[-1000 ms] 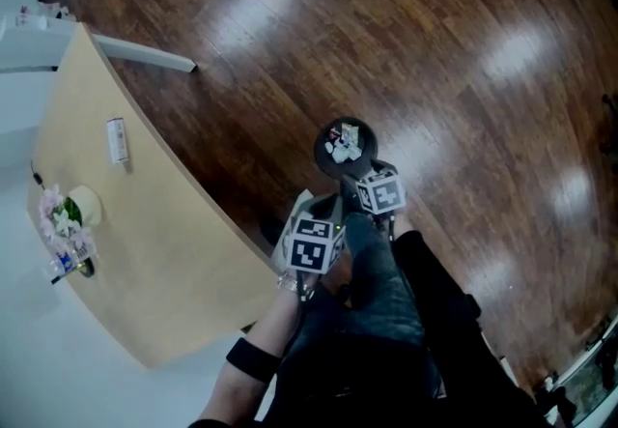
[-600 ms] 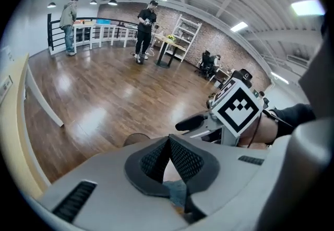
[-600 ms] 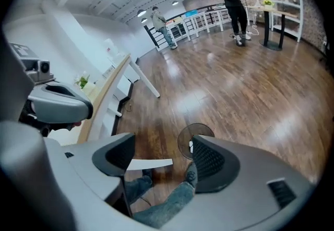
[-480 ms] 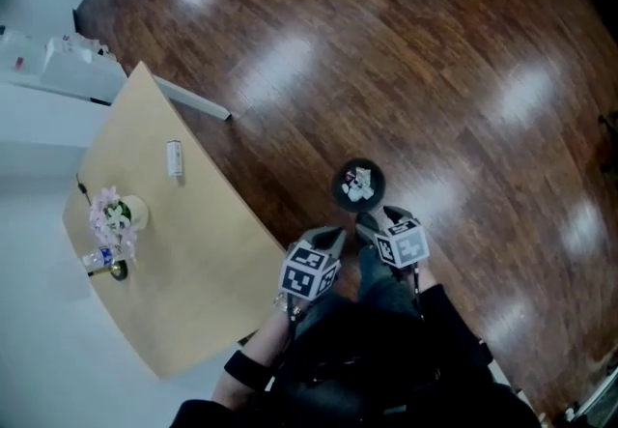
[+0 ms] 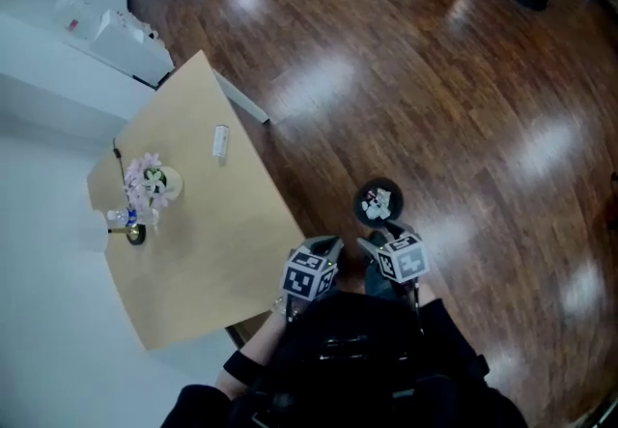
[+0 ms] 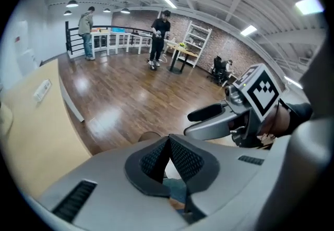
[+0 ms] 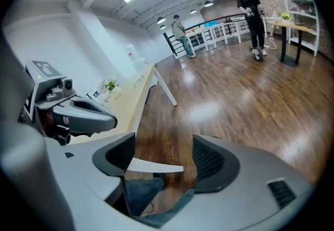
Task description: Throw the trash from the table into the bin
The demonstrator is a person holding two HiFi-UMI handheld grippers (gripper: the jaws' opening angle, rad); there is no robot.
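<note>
A small white oblong of trash (image 5: 221, 142) lies flat on the tan bench (image 5: 208, 242), close to its floor-side edge, its long axis pointing away from the person. Open wood floor (image 5: 463, 107) spreads to the right, where the black bin (image 5: 358, 202) holds white scraps. The left tongs (image 6: 168, 140) are pressed together, empty; the right tongs (image 7: 162, 156) gape, a thin white strip (image 7: 156, 165) jutting from one pad
</note>
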